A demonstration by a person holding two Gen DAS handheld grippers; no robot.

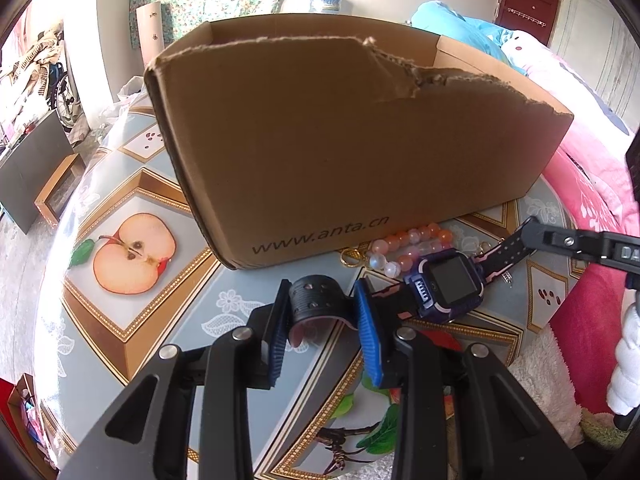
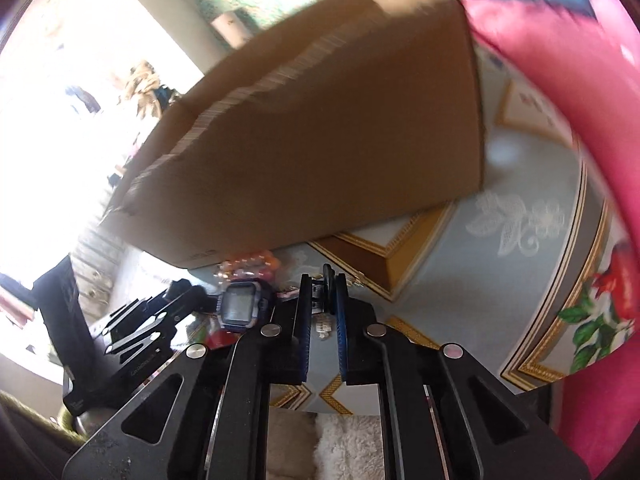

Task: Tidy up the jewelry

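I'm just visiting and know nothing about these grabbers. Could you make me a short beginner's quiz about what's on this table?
1. What does each gripper hold?
2. True or false: the beads lie inside the box.
3. The box's front edge is: a) taped, b) torn, c) folded.

Key:
1. The left gripper and the right gripper each clamp one strap end of the watch.
2. False: the beads lie on the table, against the box.
3. b
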